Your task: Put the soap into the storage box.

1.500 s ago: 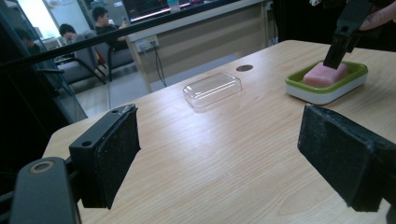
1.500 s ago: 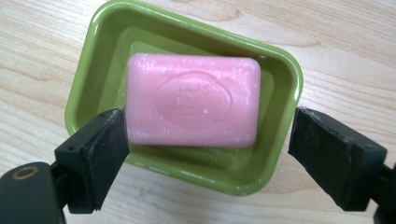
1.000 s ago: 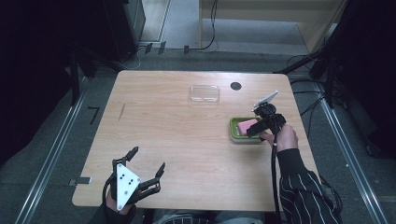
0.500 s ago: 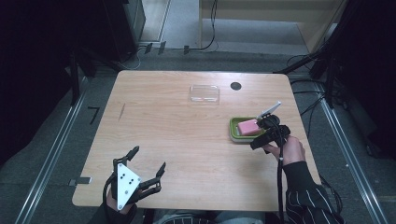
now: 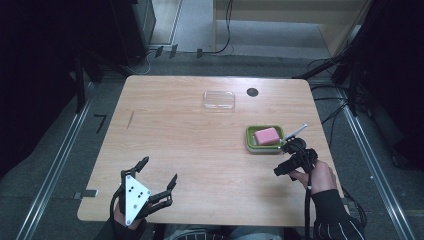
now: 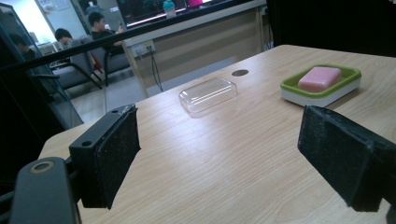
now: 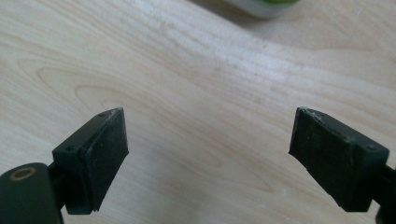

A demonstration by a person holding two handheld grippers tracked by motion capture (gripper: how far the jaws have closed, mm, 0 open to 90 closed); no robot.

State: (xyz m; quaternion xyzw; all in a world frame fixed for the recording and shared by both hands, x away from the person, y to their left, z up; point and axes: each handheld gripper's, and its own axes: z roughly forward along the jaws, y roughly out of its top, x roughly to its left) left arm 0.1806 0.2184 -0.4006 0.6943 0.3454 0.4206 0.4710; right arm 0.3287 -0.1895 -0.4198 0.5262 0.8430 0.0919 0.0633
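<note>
Right gripper [image 5: 289, 159] wide open, empty, just beside soap dish [image 5: 264, 138], on its near-right side. Clear lid [image 5: 219, 100] lies beyond the dish. Left gripper [image 5: 156, 176] open too, well apart.

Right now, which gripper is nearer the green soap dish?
Right. The right gripper hovers just beside the green soap dish, on its near right side; the left gripper sits far off at the table's near left edge.

High view looking down from above the near edge, taking in the whole table [image 5: 200, 150]. Left gripper view sitting low, facing across toward the soap dish [image 6: 321, 84], also showing in the high view [image 5: 265, 137]. Right gripper view hovering close, staring down at bare wood.
</note>
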